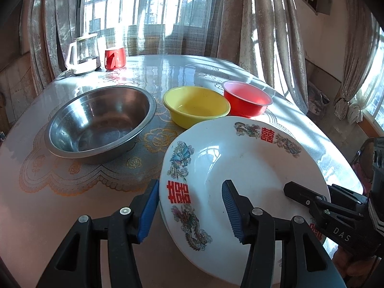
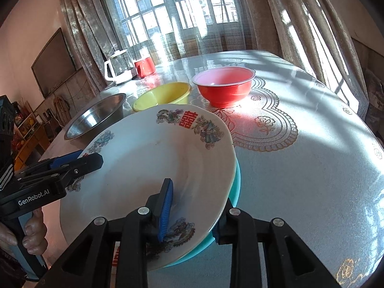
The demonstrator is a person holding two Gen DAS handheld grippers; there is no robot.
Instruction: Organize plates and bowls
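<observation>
White porcelain, printed with red characters and dragons, made up the plate (image 1: 244,168) at the near edge of the table (image 1: 72,204); it lay on top of a turquoise plate (image 2: 236,187), whose rim showed along its right side. Both tongs straddled the white plate's rim. The left gripper (image 1: 189,208) stood about half open, one blue pad just outside the plate's left edge and the other over its hollow; I could not tell whether either pad pressed on it. The right gripper (image 2: 192,216) was much narrower, one pad above the white plate near its right edge and the other below, against the turquoise rim; whether it truly pinched the pair was not plain. A hand (image 2: 33,235) held the left gripper's handle at the near left.

Farther off, a steel bowl (image 1: 100,122) sat at the left, a yellow bowl (image 1: 196,105) to its right and just beyond the white plate, and a red bowl (image 1: 247,98) beside that. At the far left stood a glass kettle (image 1: 84,52) and a red mug (image 1: 115,57).
</observation>
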